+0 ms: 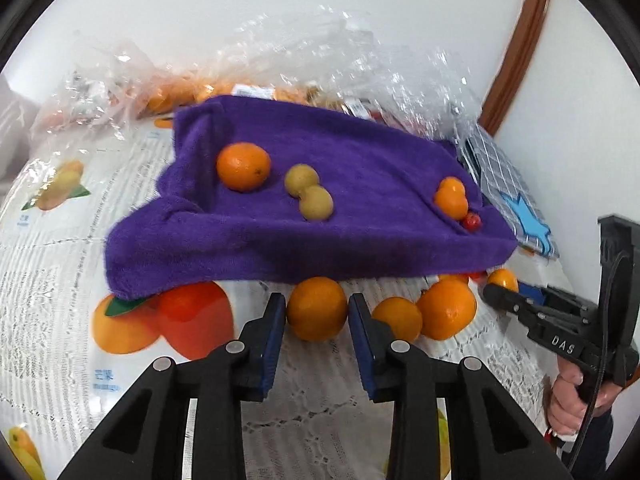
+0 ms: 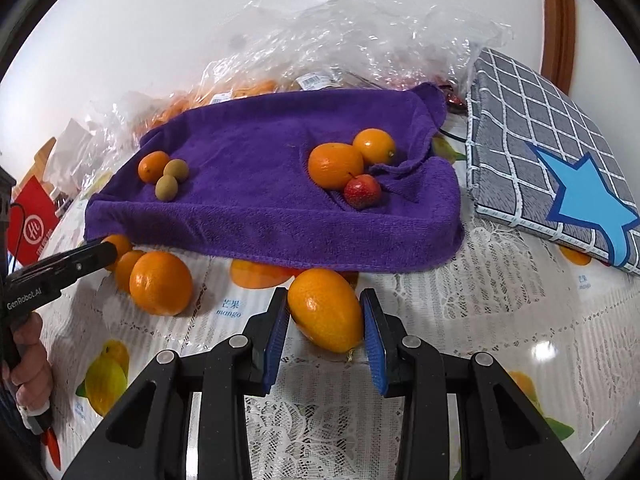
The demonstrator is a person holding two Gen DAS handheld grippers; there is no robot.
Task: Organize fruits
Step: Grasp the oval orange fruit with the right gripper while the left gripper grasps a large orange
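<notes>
The left gripper [image 1: 317,316] has its blue pads on either side of an orange kumquat [image 1: 317,309] that sits on the surface [image 1: 304,408] just below the front edge of the purple towel [image 1: 360,184]. The pads lie right against the fruit's sides, though I cannot tell if they are squeezing it or only framing it. At about 3 o'clock from that fruit lie two more kumquats [image 1: 447,309], touching each other.

The right gripper [image 2: 325,322] brackets a larger oval kumquat [image 2: 326,309], which lies tilted on the surface with both pads at its flanks; contact looks likely, but the grip itself is not plain. At 9 o'clock from it rests another orange fruit [image 2: 161,283], with smaller ones behind it near the tip of the other gripper.

On the towel, in the right wrist view, a small orange fruit and two greenish-brown round fruits [image 2: 171,178] cluster at 10 o'clock. Two orange fruits [image 2: 336,165] and a small red fruit [image 2: 362,191] sit in a fold at 1 o'clock.

A grey checked cushion with a blue star [image 2: 536,152] lies at 2 o'clock, beside the towel. Crumpled clear plastic bags [image 2: 352,40] pile up behind the towel at 12 o'clock.
</notes>
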